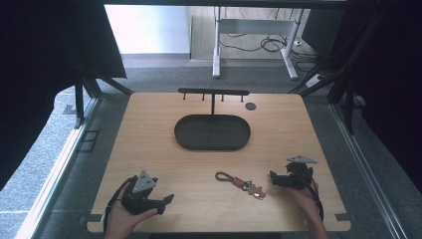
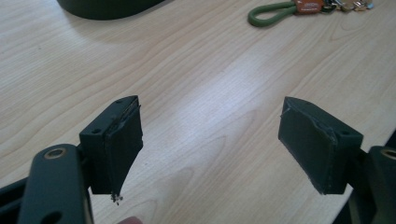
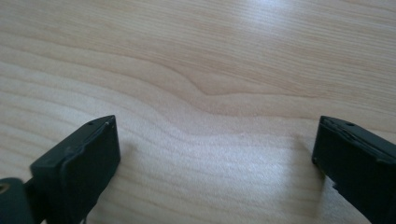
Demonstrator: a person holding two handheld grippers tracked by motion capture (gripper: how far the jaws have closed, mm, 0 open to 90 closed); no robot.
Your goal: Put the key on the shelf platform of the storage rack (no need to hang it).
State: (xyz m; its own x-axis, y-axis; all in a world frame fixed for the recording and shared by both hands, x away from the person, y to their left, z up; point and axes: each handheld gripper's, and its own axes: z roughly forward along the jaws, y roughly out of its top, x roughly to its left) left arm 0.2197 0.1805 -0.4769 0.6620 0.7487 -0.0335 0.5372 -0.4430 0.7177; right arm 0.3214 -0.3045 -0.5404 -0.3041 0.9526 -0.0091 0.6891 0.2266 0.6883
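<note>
Nearest the camera, two hands at the table's (image 1: 149, 124) near edge, each with a gripper, both resting low on the wood.

Left gripper (image 1: 166, 200) sits at the near-left, nose pointing right and slightly away. Left gripper view: its jaws stand wide apart, bare wood between them, nothing held. Same view shows the keychain (image 2: 299, 8) up ahead and to the right, well apart from the pads.

Centre-front: keychain (image 1: 240, 183) lies flat on the table, between the two grippers. Long axis runs left-to-right with a slight slant toward the near edge at its right end. Green loop at its left end, orange tag mid, small bunch of keys or charms at its right end; exact pieces too small to tell.

Right gripper (image 1: 273, 178) at the near-right, nose pointing left at the key end. Right gripper view: jaws spread wide, wood grain only between them, nothing gripped. Judged the nearer gripper: just beside the key end, while the left one is well apart from the loop.

Containers: dark oval tray (image 1: 184, 142) behind the keychain, mid-table, looks empty. Hook rack (image 1: 213, 92) rises from its far side, pegs bare. Small dark disc (image 1: 250, 106) on the table to the right of the rack.

Likely coming move: right gripper closes across the key end, approaching along the axis from the right.
</note>
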